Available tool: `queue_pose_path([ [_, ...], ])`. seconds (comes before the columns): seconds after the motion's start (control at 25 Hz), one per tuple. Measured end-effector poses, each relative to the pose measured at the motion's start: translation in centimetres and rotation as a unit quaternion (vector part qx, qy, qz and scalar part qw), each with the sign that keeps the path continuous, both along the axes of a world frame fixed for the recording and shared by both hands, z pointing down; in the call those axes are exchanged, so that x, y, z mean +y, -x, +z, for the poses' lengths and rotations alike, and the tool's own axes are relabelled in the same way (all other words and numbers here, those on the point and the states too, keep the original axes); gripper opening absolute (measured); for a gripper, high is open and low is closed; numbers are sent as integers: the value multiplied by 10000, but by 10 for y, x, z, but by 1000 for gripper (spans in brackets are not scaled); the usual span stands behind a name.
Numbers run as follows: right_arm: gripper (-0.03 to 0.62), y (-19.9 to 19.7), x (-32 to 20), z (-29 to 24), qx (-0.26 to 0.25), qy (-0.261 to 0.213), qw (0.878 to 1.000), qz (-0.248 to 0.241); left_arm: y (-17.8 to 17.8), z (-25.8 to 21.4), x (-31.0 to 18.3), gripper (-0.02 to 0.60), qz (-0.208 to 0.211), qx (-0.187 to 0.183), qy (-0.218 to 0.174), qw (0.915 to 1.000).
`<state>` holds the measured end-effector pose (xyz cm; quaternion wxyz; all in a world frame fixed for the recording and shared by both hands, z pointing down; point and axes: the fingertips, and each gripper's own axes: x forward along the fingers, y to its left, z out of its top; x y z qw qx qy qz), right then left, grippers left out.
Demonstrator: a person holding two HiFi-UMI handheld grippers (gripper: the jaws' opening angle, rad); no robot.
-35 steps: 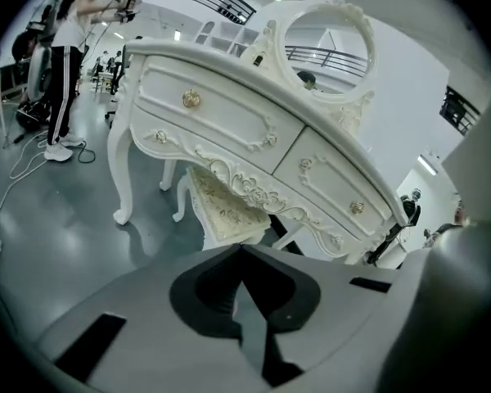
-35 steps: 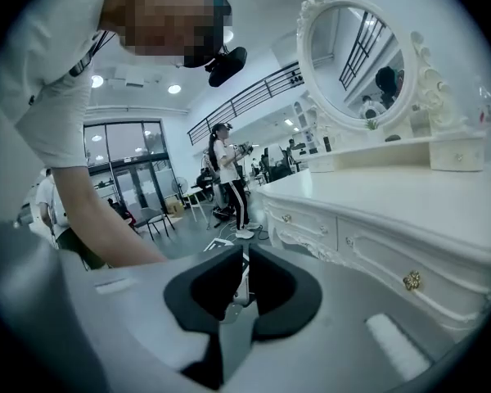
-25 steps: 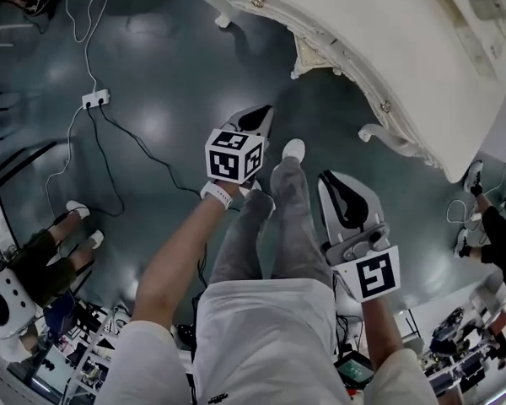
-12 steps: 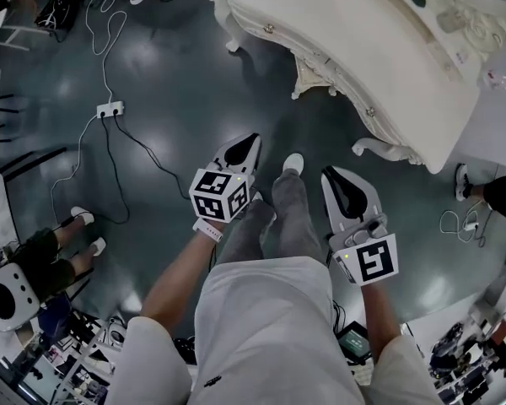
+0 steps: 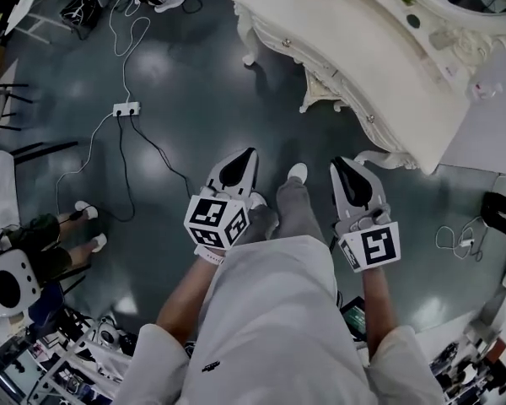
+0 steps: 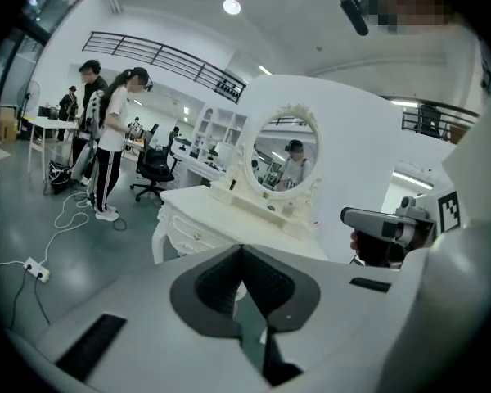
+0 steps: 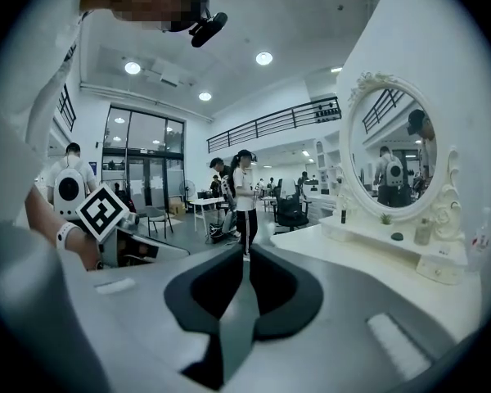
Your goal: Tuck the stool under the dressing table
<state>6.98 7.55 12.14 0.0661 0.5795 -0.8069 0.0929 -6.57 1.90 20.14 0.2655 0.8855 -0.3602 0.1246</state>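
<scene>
The white dressing table point(image 5: 379, 66) with carved legs stands on the dark floor at the upper right of the head view. Its oval mirror point(image 6: 282, 150) shows in the left gripper view and again as the mirror point(image 7: 393, 146) in the right gripper view. No stool shows in any view. My left gripper point(image 5: 246, 156) and right gripper point(image 5: 341, 165) are held side by side in front of my body, pointing toward the table and short of it. Both are shut with nothing between the jaws. The left gripper point(image 6: 241, 248) sees the right one point(image 6: 385, 228) beside it.
A power strip point(image 5: 126, 108) with trailing cables lies on the floor at the left. A seated person's feet point(image 5: 84, 218) and a white device point(image 5: 8, 285) are at the far left. People point(image 6: 114, 137) and an office chair point(image 6: 151, 166) stand beyond the table.
Both grippers have risen toward the head camera, the left one more. The view has shifted so more of the dressing table's top and mirror base shows.
</scene>
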Motion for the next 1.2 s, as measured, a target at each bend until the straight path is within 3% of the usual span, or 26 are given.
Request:
queue_pose_path([
  [0.2, 29, 10, 11, -13, 218, -61, 9997, -122, 31, -39, 14, 9, -190, 74, -323, 9993],
  [0.72, 28, 34, 17, -64, 157, -500, 9985, -182, 109, -118, 40, 9, -641, 252, -1066, 9919],
  [1.2, 25, 33, 26, -92, 239, -733, 9970, 95, 144, -155, 51, 8, -795, 244, -1448, 9860],
])
